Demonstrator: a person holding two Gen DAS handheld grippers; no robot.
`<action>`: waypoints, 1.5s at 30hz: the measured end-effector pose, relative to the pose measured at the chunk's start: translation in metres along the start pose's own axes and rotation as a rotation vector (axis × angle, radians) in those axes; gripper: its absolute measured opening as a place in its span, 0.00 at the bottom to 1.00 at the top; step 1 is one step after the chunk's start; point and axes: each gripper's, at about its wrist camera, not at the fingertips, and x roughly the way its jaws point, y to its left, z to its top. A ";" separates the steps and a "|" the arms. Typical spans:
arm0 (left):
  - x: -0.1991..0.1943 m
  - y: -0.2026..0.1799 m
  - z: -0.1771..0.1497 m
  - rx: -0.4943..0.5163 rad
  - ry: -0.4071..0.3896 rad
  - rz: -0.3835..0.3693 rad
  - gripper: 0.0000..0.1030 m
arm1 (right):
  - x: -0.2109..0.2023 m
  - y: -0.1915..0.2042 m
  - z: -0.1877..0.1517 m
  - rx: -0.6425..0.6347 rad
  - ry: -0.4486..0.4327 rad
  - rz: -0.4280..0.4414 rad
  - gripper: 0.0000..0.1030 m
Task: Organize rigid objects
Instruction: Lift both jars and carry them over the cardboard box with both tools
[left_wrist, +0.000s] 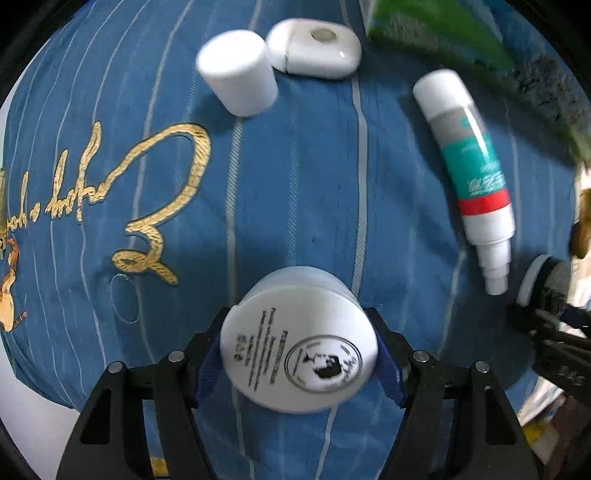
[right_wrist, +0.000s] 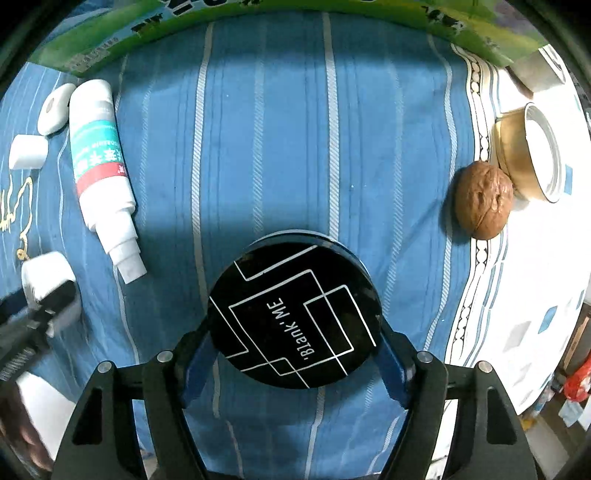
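Observation:
My left gripper (left_wrist: 299, 343) is shut on a white round jar (left_wrist: 299, 347) with a printed label, above the blue striped cloth (left_wrist: 303, 177). My right gripper (right_wrist: 293, 332) is shut on a black round compact (right_wrist: 293, 314) marked "Blank ME". A white and teal spray bottle (left_wrist: 469, 173) lies on the cloth right of the left gripper; it also shows in the right wrist view (right_wrist: 103, 173). A white cylinder cap (left_wrist: 238, 79) and a white oval case (left_wrist: 314, 48) lie at the far side. The left gripper with its jar shows at the left edge of the right wrist view (right_wrist: 48, 295).
A green box (right_wrist: 258, 14) runs along the far edge. A walnut (right_wrist: 484, 201) lies at the right beside a gold-rimmed bowl (right_wrist: 532, 155). A white patterned cloth (right_wrist: 517, 314) borders the blue one on the right. Gold script (left_wrist: 147, 199) is embroidered on the left.

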 end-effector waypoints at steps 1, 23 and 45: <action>0.000 0.003 0.001 -0.014 -0.012 -0.014 0.68 | 0.001 0.002 0.001 0.015 -0.004 -0.004 0.78; -0.146 -0.018 -0.055 0.051 -0.235 -0.118 0.65 | -0.082 -0.019 -0.035 0.002 -0.153 0.088 0.75; -0.241 -0.138 0.159 0.099 -0.406 -0.221 0.65 | -0.270 -0.109 0.118 -0.067 -0.409 0.139 0.75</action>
